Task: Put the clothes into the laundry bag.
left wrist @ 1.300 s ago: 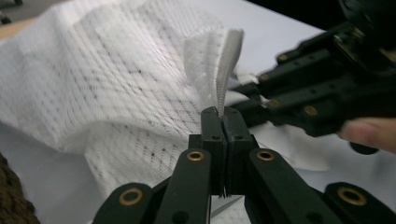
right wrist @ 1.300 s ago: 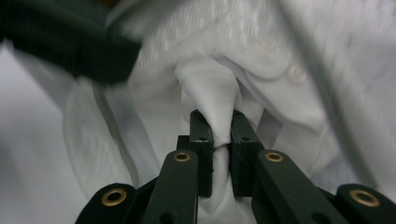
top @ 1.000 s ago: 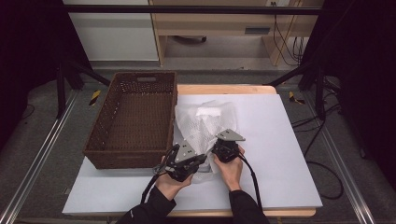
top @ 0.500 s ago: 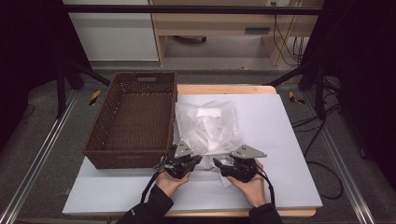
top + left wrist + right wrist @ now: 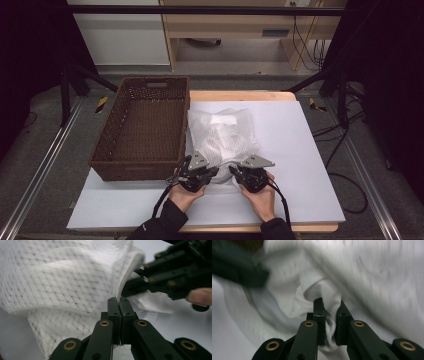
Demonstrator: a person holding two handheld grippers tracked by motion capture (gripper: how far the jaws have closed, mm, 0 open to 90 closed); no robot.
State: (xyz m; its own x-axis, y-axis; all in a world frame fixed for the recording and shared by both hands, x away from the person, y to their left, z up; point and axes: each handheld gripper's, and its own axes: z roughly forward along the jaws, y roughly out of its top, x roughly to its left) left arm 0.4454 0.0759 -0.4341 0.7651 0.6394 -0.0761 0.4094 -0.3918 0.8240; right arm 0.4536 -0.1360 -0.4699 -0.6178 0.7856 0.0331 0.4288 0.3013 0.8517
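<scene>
A white mesh bag holding white fabric lies on the white table sheet, right of the basket. At the bag's near edge, my left gripper is shut on the bag's ribbed rim; the left gripper view shows the rim pinched between the closed jaws of my left gripper. My right gripper faces it from the right. Its jaws have just been closing, and a fold of white cloth is bunched between the pads of my right gripper. The two grippers sit nearly tip to tip.
A brown wicker basket stands empty on the table's left half, close beside the bag. The white table sheet stretches bare to the right of the bag. A desk and cables are beyond the far edge.
My right gripper drew back from the bag toward the person and a little right, then settled at the bag's near edge. The left gripper stayed put on the rim.
</scene>
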